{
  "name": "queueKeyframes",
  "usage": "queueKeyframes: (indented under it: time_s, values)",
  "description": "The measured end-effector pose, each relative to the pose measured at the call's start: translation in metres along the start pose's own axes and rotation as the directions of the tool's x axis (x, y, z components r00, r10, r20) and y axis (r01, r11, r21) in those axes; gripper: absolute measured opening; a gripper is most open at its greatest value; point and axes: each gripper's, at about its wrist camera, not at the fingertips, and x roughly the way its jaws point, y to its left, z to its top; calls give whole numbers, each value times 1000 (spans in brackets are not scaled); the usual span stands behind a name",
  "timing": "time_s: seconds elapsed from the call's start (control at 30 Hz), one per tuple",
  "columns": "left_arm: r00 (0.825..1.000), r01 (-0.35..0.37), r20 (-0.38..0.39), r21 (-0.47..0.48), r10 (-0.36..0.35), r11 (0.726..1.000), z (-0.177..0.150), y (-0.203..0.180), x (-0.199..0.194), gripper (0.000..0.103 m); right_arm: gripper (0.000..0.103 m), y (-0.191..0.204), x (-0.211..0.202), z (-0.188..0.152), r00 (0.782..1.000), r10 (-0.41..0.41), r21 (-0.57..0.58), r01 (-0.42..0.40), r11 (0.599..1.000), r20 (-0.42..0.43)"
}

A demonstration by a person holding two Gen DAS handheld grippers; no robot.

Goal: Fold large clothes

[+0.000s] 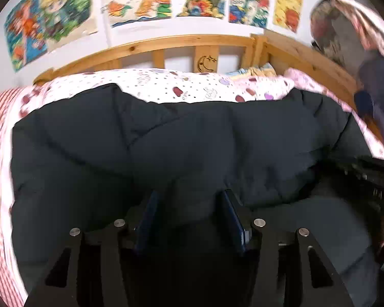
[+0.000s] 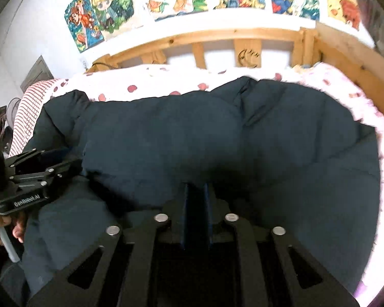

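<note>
Two claws in play, one per hand. The left gripper [image 1: 189,212] has its jaws spread apart with a fold of the dark puffer coat [image 1: 192,140] bulging up between them, though I can't tell if the pads really bite it. The right gripper [image 2: 196,212] has its jaws drawn close together, and the narrow gap is too dark to say whether any fabric is caught in there.

Just one coat, a big navy quilted thing, sprawled straight ahead of both claws and running out left and right across the bed [image 1: 166,87]. It's puffed up, so sleeves and collar are hard to pick out.

In the right view the left claw pokes in from the left edge, touching the coat's near left part, with a hand [image 2: 2,226] holding it, mostly cut off.

Behind it is one wooden headboard [image 1: 187,48], then about five blurry cartoon posters [image 1: 51,20].
</note>
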Motion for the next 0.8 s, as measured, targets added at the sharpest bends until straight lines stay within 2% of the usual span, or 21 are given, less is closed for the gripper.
queueKeyframes:
  time_s: [0.03,0.07,0.13,0.2,0.23,0.27,0.33,0.5,0.57,0.8]
  values:
    - [1000,7,-1,-26,-7,1000,0,1,-7,52,33,1,-10,-1,1000,-12,1,12,1000,10]
    - [1000,19,1,-49,-19,999,1,1,-13,54,42,2,-21,0,1000,-11,6,11,1000,23]
    - [999,36,21,-81,-34,996,1,1,-33,60,43,0,-39,3,999,-8,14,7,1000,43]
    - [997,39,63,-86,-34,995,0,-4,-59,72,43,0,-62,5,998,-8,15,7,1000,70]
    - [996,41,79,-87,-34,995,0,-6,-68,75,45,-1,-74,5,997,-8,13,7,1000,82]
    - [994,45,100,-89,-36,995,-2,-8,-81,80,51,0,-86,4,995,-10,11,9,1000,97]
    - [992,54,122,-91,-43,994,-5,-13,-101,82,61,-2,-114,-2,992,-9,11,8,1000,126]
    - [987,54,158,-78,-41,995,-16,-24,-151,93,69,-2,-170,-17,984,-6,8,4,1000,181]
    - [984,56,173,-75,-42,996,-23,-28,-171,99,76,0,-190,-24,980,-4,0,4,1000,198]
    - [974,62,219,-57,-48,996,-53,-43,-233,103,86,19,-253,-52,967,-10,-38,20,999,255]
